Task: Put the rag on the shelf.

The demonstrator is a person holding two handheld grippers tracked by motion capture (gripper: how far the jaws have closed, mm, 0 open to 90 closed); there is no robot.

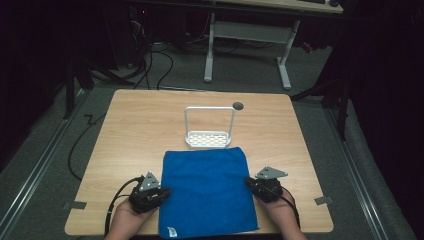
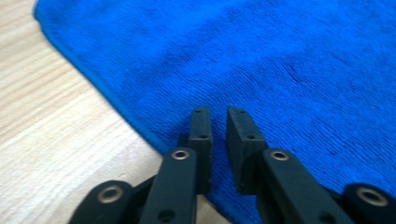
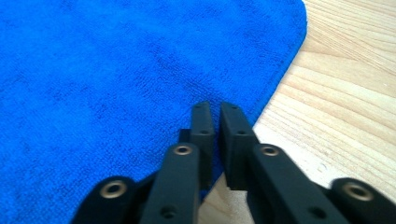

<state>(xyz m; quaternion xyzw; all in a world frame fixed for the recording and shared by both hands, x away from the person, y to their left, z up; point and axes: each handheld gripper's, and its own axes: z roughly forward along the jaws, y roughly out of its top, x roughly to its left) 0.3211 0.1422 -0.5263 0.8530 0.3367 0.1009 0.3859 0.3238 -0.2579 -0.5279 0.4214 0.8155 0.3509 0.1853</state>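
Pale wooden table (image 1: pixel 135 130) carries flat blue terry cloth (image 1: pixel 206 187); left gripper (image 2: pixel 218 116) and right gripper (image 3: pixel 216 112) sit at its side edges, jaws slightly parted, gripping nothing.

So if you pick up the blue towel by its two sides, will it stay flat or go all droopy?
Probably droopy. The blue towel looks like soft, fuzzy cloth lying limp and flat on the table, so its middle would likely sag. It seems thin, so probably light. Pushed, it would more likely wrinkle up than slide whole.

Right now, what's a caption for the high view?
Two grippers flank a flat blue towel near a white rack.
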